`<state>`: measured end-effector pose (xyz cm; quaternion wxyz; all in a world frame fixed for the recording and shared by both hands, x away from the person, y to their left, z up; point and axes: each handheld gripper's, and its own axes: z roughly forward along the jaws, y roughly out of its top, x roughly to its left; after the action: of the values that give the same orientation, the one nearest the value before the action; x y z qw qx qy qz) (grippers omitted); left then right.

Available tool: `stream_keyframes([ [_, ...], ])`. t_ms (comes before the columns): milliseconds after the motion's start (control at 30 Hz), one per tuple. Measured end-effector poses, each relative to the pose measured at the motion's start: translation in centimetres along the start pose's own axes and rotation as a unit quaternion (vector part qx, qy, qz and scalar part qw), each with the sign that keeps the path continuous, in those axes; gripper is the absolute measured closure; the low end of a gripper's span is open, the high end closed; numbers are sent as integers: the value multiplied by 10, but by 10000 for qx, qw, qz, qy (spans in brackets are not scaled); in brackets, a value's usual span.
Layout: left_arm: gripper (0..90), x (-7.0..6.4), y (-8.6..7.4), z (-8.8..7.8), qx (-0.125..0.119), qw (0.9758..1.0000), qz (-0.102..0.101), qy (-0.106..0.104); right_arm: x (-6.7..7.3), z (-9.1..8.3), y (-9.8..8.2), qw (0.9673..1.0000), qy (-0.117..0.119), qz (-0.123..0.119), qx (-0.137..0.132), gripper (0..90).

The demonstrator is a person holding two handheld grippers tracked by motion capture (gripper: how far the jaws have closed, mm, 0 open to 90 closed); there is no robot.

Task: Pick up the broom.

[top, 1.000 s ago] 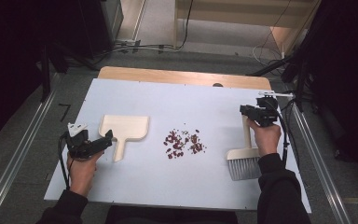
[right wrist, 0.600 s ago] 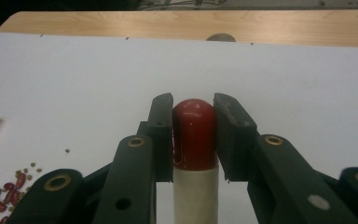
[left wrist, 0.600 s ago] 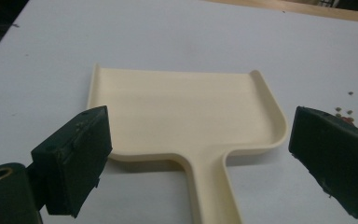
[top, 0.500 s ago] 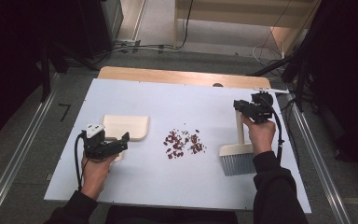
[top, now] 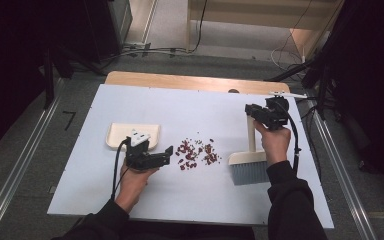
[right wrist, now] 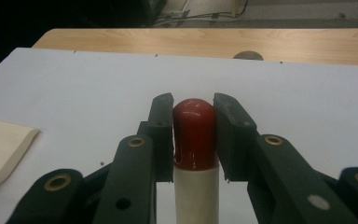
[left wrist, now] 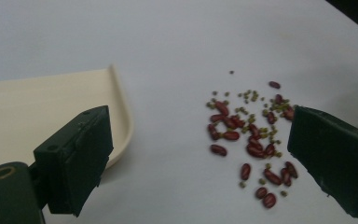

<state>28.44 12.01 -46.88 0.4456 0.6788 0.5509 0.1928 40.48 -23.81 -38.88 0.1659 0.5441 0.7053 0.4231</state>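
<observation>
A pile of red and small green beans (top: 197, 152) (left wrist: 251, 135) lies mid-table. To its left rests a cream dustpan (top: 132, 135) (left wrist: 37, 112), its handle hidden under my left hand. My left gripper (top: 167, 156) (left wrist: 205, 163) hovers between pan and beans, open wide, nothing between its jaws. To the right of the beans stands a brush (top: 250, 170) with grey bristles on the table. My right gripper (top: 254, 111) (right wrist: 193, 105) is shut on the red cap (right wrist: 194, 133) of the brush's white handle.
The white tabletop (top: 190, 107) ends in a wooden strip (top: 180, 80) at the far edge. Cables trail from both grippers. Metal rails (top: 17, 170) run along both sides of the table. A corner of the dustpan (right wrist: 0, 144) shows left of the right gripper.
My left gripper has moved right, from the table's left edge to the dustpan's handle, beside the beans. My right gripper has carried the brush a little left toward the beans.
</observation>
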Motion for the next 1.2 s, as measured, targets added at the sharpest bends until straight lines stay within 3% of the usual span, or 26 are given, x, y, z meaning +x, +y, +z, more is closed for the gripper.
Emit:
stream_keyframes([
  [67,77,-15,4,11,29,9999,69,-151,0,-1,0,10000,30,-2,-24,673],
  [600,137,-74,24,57,381,9953,192,-869,-1,-5,-1,9999,113,-14,-65,673],
  [767,172,-88,32,70,421,9939,105,-1015,-2,-5,-1,9999,131,-6,-59,674],
  [1100,197,-123,51,97,520,9912,150,-1206,-4,-6,-1,9999,137,12,-100,673],
  [1200,217,-131,53,106,585,9896,53,-1309,-3,-6,-1,9999,144,7,-95,674],
])
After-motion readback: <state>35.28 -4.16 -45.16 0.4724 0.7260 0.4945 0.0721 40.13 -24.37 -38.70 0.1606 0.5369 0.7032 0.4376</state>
